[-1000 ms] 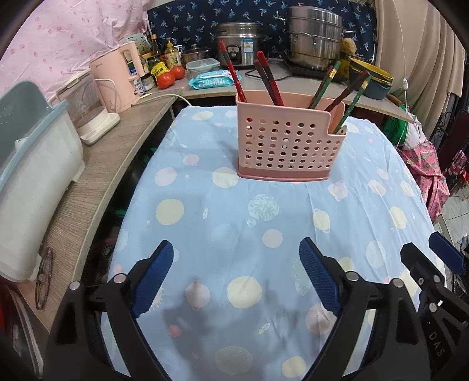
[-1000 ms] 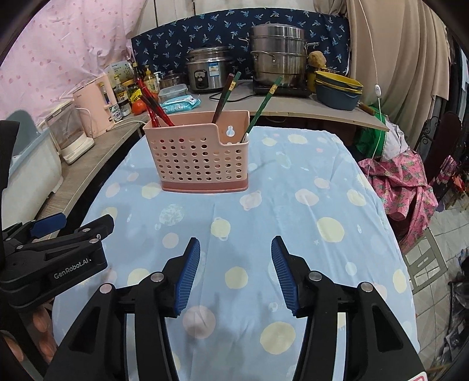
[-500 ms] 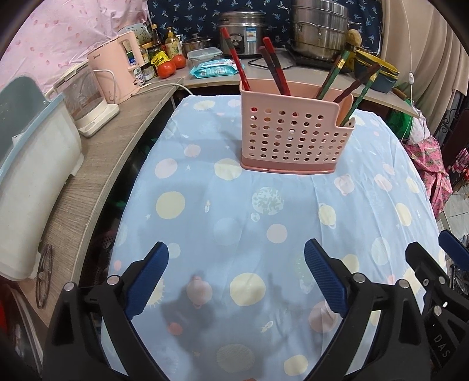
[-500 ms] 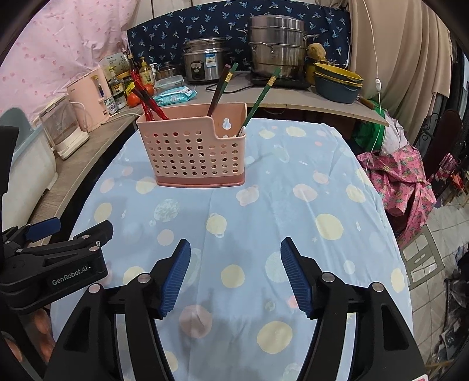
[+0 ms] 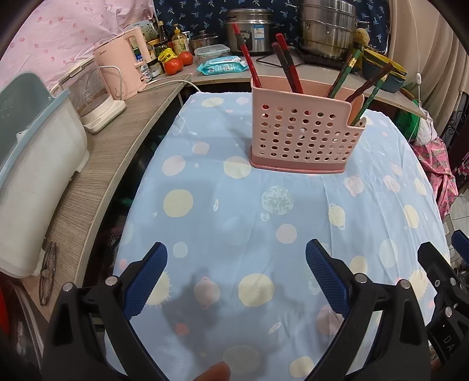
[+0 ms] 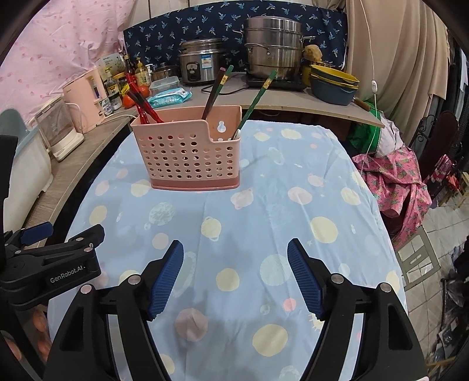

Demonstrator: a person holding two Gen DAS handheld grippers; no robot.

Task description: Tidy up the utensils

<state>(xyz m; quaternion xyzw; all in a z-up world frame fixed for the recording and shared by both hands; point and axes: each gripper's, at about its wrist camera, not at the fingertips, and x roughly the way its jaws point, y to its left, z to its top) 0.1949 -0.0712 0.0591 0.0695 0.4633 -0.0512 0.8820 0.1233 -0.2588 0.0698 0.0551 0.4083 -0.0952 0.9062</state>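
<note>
Pastel dots, pink plastic, dark blue tongs

Ahead of both pairs of tongs, the pale blue tablecloth (image 5: 222, 211) carries yellow, pink and grey-green planet dots; the perforated salmon-pink plastic utensil basket (image 5: 302, 137) has a darker pink base and holds red-and-brown chopsticks (image 5: 288, 66) and green-and-brown chopsticks (image 6: 258, 96). The left gripper (image 5: 236, 268) and right gripper (image 6: 234, 274) are black with ribbed navy-blue finger pads (image 6: 165, 278). Far ahead hangs a navy backdrop cloth with pale blue sprigs (image 6: 187, 26); to the left, a pink spotted sheet (image 5: 58, 38).

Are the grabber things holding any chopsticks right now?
No. Both the left gripper and right gripper have open, empty jaws. The chopsticks stand in the pink basket.
</note>
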